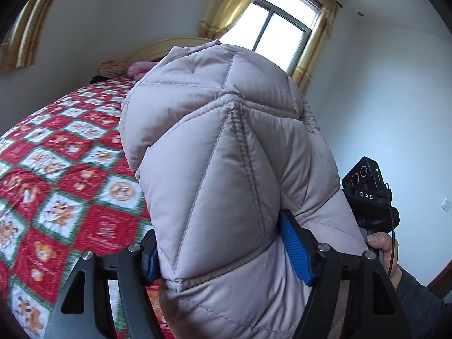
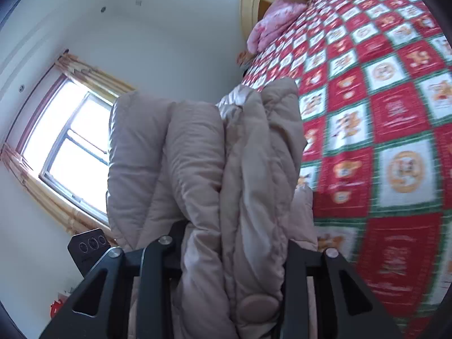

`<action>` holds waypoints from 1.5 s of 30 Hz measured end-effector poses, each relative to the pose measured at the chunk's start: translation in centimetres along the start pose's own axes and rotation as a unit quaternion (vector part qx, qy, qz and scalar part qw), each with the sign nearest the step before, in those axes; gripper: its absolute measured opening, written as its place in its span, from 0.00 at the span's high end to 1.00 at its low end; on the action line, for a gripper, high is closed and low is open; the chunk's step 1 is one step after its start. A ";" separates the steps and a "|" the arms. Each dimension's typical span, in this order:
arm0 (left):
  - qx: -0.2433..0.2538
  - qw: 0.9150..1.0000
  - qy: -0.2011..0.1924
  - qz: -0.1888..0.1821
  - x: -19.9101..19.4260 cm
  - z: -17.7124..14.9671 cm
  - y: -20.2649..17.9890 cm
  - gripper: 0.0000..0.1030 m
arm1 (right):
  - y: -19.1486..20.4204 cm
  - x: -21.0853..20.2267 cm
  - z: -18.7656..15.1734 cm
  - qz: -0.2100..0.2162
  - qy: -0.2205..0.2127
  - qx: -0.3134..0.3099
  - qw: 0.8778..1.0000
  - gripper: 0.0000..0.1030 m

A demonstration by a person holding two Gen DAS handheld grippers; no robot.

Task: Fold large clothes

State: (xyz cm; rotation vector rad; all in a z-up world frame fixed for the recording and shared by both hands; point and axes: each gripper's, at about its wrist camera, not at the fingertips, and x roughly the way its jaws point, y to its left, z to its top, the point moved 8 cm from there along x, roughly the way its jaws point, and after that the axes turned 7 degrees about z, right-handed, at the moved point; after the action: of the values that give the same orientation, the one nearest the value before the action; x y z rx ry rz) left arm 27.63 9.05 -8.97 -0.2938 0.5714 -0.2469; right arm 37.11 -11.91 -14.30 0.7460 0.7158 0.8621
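Both tools are clenched on the same garment, a pale pink quilted down jacket (image 1: 226, 169), and it is up in the air, not lying on the bed. The left tool (image 1: 228, 251) has a thick, puffy bunch of the jacket squeezed between its blue pads (image 1: 296, 251); the jacket rises from there toward twelve o'clock and blocks most of the window (image 1: 276, 28) behind it. The right tool (image 2: 234, 254) grips a narrower, rolled bundle of the same jacket (image 2: 214, 169), which also stands up toward twelve o'clock in its view.

What matters for the next move, as I judge it, is where the bed lies from each hand. The red, white and green bear-print quilt (image 1: 65, 183) spreads out at about nine o'clock of the left tool and at about three o'clock of the right tool, so the bed seems to lie beyond and between the two hands. The jacket hangs between the tools, its long axis hidden. Laying it flat would mean carrying it toward the quilt; neither hand looks clearly nearer.
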 end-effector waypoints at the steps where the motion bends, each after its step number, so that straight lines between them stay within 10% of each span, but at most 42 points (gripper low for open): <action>1: -0.002 1.000 -0.001 0.002 -0.1 0.0 0.4 0.30 | 0.3 1.1 -0.1 0.002 0.007 -0.001 1.000 0.65; 23: -0.078 0.995 0.017 0.053 -1.5 -2.4 12.0 0.29 | 0.2 14.1 -1.6 0.004 0.100 0.008 0.995 0.65; 45: -0.103 0.990 0.030 0.092 -0.5 -6.1 16.2 0.01 | -3.8 16.0 -3.5 -0.061 0.120 0.015 0.991 0.49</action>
State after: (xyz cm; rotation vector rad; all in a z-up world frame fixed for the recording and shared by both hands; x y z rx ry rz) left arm 26.14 22.99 -19.08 -0.4313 0.6806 -0.0171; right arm 43.20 1.03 -23.12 0.6237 0.9811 0.8382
